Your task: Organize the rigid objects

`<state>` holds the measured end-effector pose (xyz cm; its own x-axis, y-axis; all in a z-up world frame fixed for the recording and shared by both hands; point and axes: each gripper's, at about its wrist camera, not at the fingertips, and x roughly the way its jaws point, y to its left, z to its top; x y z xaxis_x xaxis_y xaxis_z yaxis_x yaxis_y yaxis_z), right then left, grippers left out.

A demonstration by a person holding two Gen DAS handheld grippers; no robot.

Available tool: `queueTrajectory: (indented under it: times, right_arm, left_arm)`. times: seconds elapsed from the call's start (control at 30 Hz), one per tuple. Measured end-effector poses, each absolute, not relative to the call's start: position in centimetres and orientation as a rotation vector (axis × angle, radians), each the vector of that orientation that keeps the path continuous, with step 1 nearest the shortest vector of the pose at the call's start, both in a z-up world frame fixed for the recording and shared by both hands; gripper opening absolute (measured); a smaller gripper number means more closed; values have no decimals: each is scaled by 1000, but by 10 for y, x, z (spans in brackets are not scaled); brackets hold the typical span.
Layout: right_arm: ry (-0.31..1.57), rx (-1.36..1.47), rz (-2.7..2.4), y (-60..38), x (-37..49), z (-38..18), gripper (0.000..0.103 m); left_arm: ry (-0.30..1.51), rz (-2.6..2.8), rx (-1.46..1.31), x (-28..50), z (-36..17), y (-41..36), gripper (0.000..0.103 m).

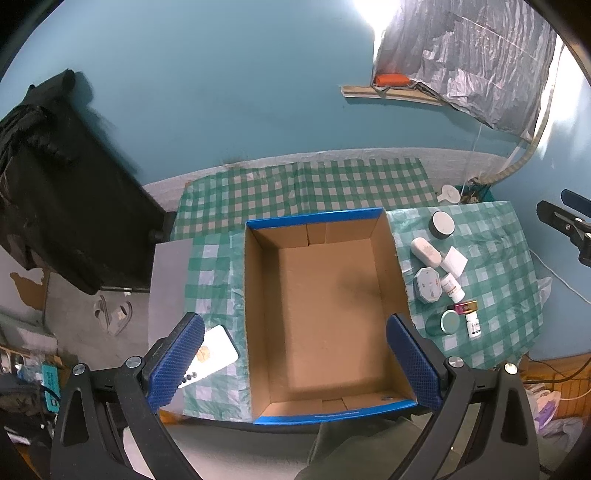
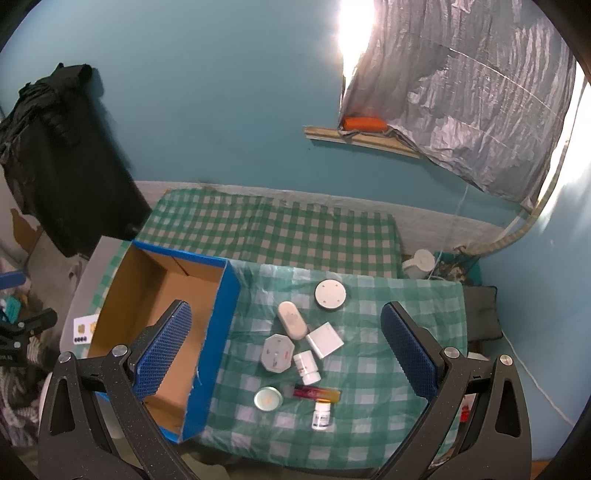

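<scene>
Blue-rimmed brown cardboard box [image 1: 332, 314] empty; 8 small rigid containers [image 2: 299, 354] on green checked cloth [image 2: 388, 424] untouched; left gripper [image 1: 295, 363] and right gripper [image 2: 286, 350] both released, nothing held

You get blown-out window glare [image 2: 354, 33] at top; room dim, bluish; fisheye edges bend, corners black.

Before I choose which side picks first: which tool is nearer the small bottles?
Right. The right tool hangs open directly above the bottles on the checked cloth. The left tool hangs open over the cardboard box, bottles off to its right.
</scene>
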<state>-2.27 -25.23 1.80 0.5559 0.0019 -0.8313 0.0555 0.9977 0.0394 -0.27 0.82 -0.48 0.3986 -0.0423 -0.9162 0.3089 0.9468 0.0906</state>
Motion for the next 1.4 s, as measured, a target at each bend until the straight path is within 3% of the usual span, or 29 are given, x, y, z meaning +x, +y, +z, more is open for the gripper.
queueTrajectory:
  times: [1.4]
  right_arm:
    - [1004, 47, -10, -241, -19, 14, 101]
  left_arm:
    - [1146, -227, 260, -6, -5, 10, 100]
